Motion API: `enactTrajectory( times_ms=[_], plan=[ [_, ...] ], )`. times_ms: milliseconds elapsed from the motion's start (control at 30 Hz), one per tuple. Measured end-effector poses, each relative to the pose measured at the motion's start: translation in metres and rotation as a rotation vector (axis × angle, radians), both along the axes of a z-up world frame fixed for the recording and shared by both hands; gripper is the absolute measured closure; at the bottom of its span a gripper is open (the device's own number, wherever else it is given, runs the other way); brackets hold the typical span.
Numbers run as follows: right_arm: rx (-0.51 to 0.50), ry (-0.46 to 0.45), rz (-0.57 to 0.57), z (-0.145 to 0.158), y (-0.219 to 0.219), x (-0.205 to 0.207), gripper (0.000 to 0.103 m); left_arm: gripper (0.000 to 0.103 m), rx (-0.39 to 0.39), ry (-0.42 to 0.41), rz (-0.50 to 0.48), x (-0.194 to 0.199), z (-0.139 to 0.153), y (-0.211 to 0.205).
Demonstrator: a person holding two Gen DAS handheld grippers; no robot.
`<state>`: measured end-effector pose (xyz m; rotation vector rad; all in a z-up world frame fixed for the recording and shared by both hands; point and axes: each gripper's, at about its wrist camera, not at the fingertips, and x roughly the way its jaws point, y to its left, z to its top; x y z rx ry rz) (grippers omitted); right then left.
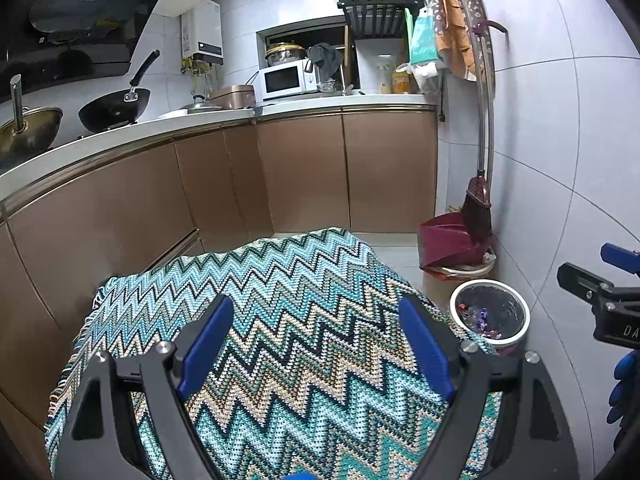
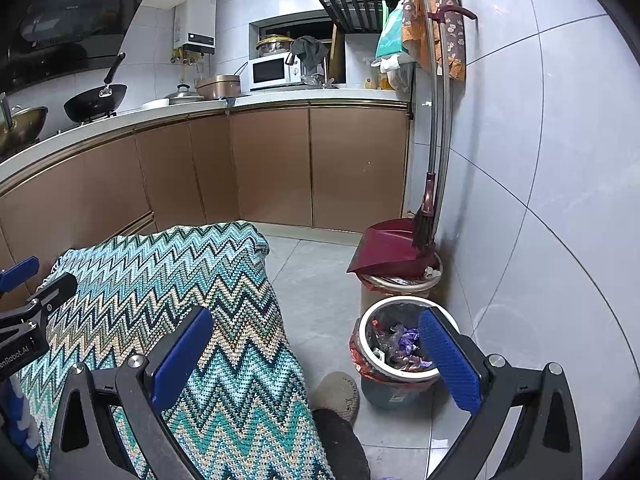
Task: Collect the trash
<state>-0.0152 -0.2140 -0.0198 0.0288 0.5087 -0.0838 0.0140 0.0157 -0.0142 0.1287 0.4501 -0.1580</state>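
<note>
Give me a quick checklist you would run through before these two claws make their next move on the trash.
1. Left gripper open and empty: ok.
2. Right gripper open and empty: ok.
3. White-rimmed trash bin within view, mouth uncovered: ok.
4. Room left in the bin for more: cannot tell.
5. Loose trash visible on the zigzag blanket: not ok, none shows.
6. Floor between blanket and bin free: ok.

Both wrist views angled down, side by side; sharing zigzag cloth (image 1: 280,320), bin (image 2: 400,344)
</note>
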Motion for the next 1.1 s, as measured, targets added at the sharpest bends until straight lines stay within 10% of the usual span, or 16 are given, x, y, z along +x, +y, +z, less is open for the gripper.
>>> enactTrajectory(
  times_ms=[1100],
  plan=[
    [0.005,0.002,-0.054,0.004,-0.023,-0.011,0.000,0.019,0.002,-0.002,-0.064,0.000,0.004,-0.025]
  ],
)
